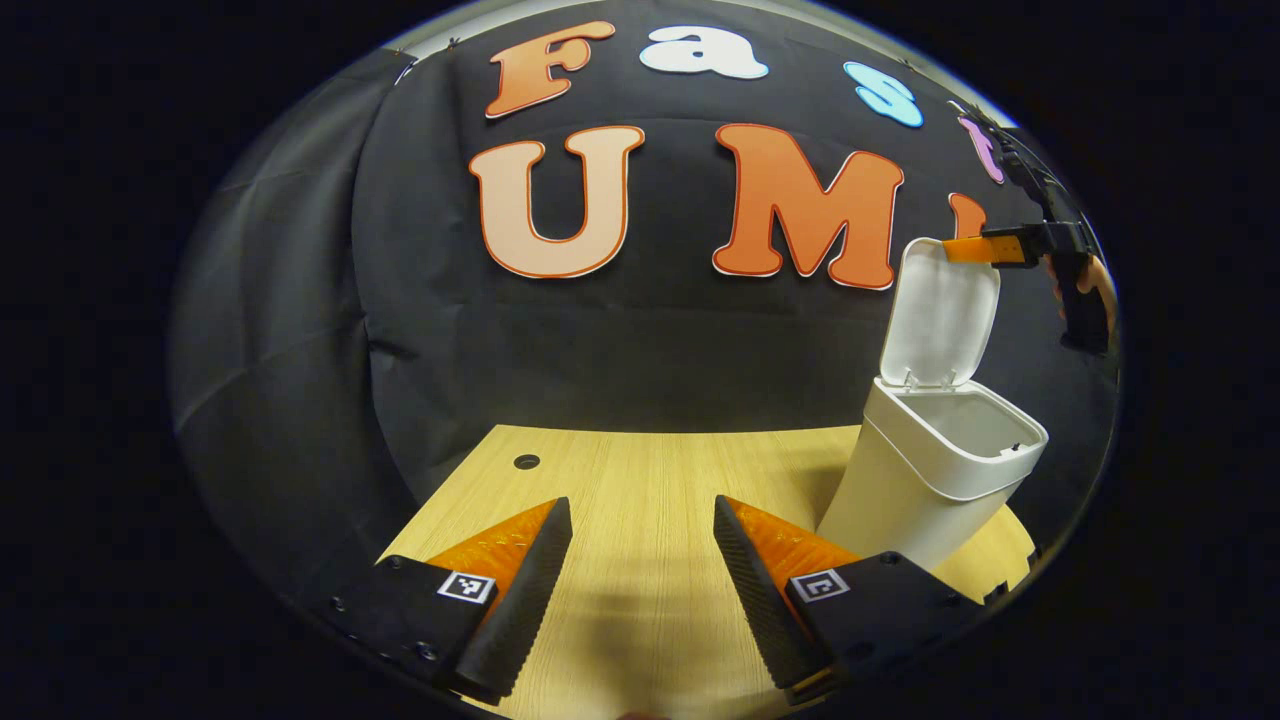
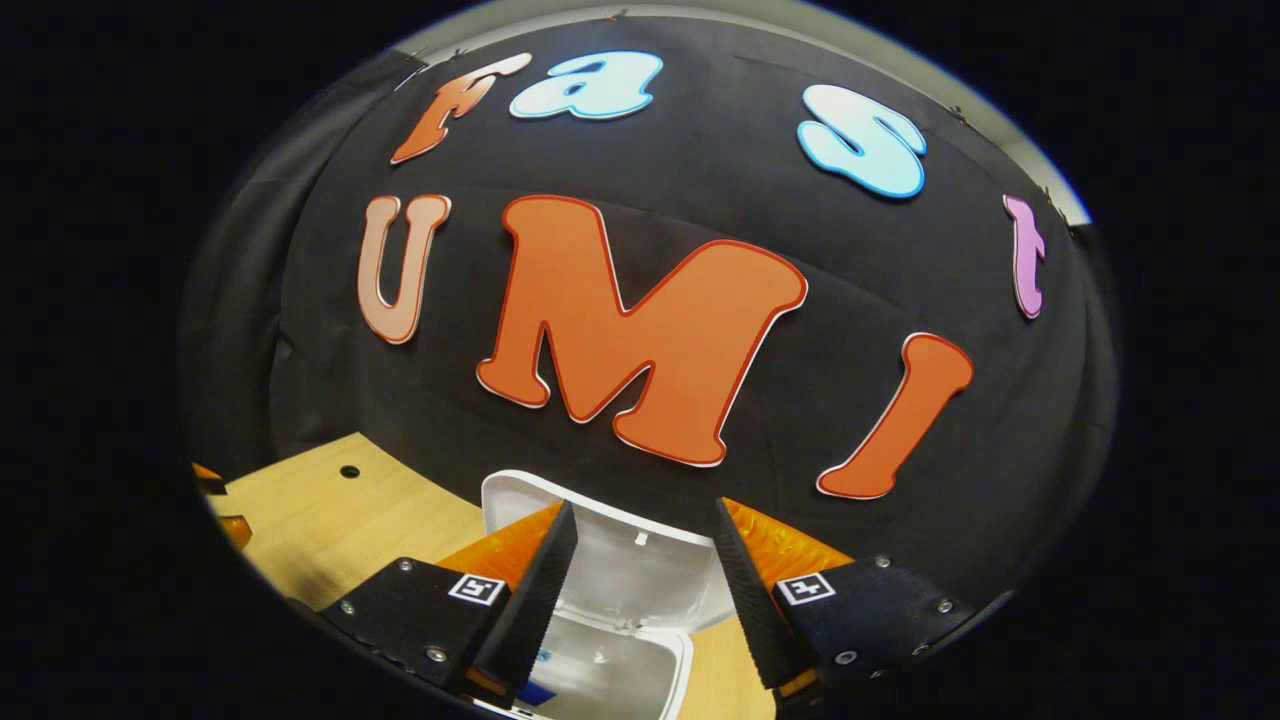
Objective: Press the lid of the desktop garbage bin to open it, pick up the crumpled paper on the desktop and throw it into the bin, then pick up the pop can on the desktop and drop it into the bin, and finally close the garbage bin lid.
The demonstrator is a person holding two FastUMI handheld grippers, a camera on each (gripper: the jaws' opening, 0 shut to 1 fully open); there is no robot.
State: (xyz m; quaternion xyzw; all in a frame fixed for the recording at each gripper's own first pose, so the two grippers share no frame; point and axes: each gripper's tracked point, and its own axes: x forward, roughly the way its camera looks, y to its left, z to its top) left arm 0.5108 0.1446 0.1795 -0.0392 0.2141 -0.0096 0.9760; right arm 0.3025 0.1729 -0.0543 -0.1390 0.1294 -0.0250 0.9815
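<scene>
The white desktop bin (image 1: 900,490) stands on the right of the wooden table, its lid (image 1: 940,315) swung up and upright. My left gripper (image 1: 641,503) hovers open over bare tabletop, left of the bin, with nothing between its fingers. My right gripper (image 1: 985,248), held by a hand, reaches the top edge of the raised lid from the right. In the right gripper view that gripper (image 2: 645,506) is open above the bin, and the lid (image 2: 640,570) shows between its fingers. Something blue (image 2: 535,690) lies inside the bin opening (image 2: 620,670); I cannot tell what it is.
The light wooden table (image 1: 640,470) has a small round cable hole (image 1: 526,461) near its back left corner. Black cloth walls close in behind and to the left. The bin sits close to the table's right edge.
</scene>
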